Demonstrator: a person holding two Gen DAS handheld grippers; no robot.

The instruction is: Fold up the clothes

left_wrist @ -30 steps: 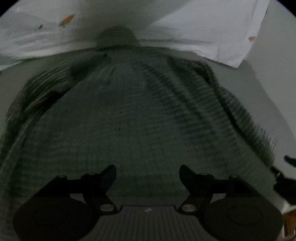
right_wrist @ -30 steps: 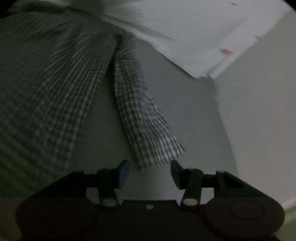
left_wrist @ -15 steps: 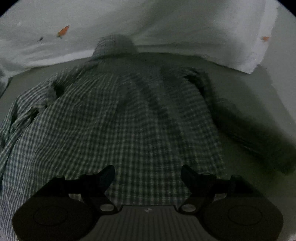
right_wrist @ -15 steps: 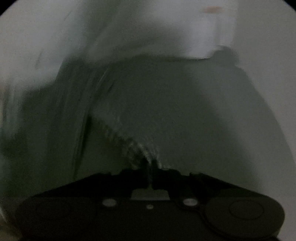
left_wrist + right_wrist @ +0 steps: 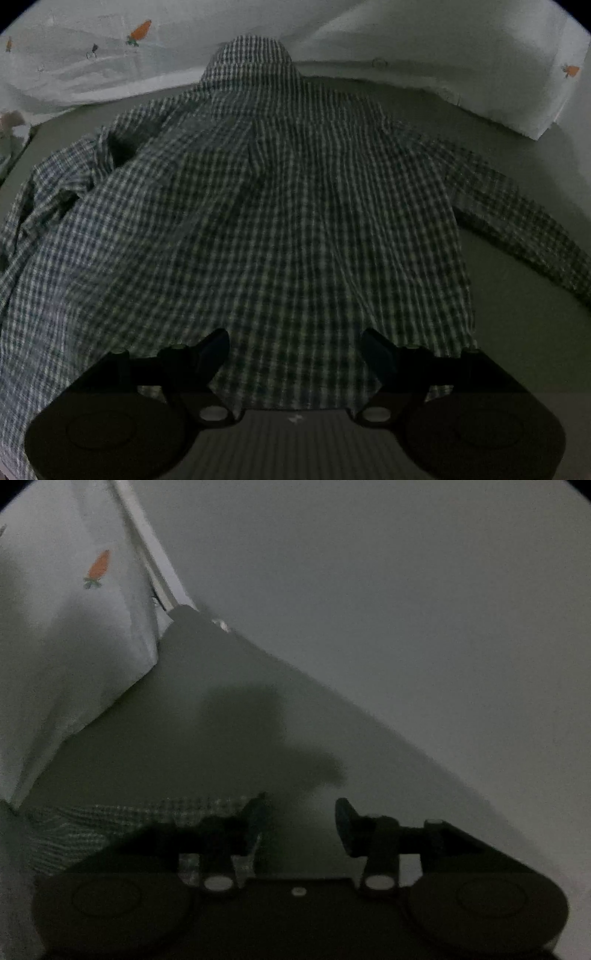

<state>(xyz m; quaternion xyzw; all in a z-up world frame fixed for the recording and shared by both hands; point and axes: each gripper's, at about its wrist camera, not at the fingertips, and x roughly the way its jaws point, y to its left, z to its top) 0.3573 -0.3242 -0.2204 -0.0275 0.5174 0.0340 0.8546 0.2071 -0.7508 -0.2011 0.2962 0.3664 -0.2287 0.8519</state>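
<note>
A dark checked shirt (image 5: 280,206) lies back-up on a grey surface, collar at the far end. Its right sleeve (image 5: 517,218) is stretched out to the right; the left sleeve (image 5: 62,184) is bunched up. My left gripper (image 5: 294,350) is open over the shirt's lower hem, fabric showing between its fingers. My right gripper (image 5: 301,812) is open and empty. The end of the shirt sleeve (image 5: 147,812) lies just left of its left finger (image 5: 255,812), partly behind it.
A white cloth with small carrot prints (image 5: 110,59) lies bunched along the far side and reaches the right corner (image 5: 66,635). A pale wall (image 5: 406,590) rises beyond the grey surface (image 5: 221,731) on the right.
My right gripper shut on the sleeve end, pulled it out to the right, then opened and let it go. The left gripper stayed open over the hem.
</note>
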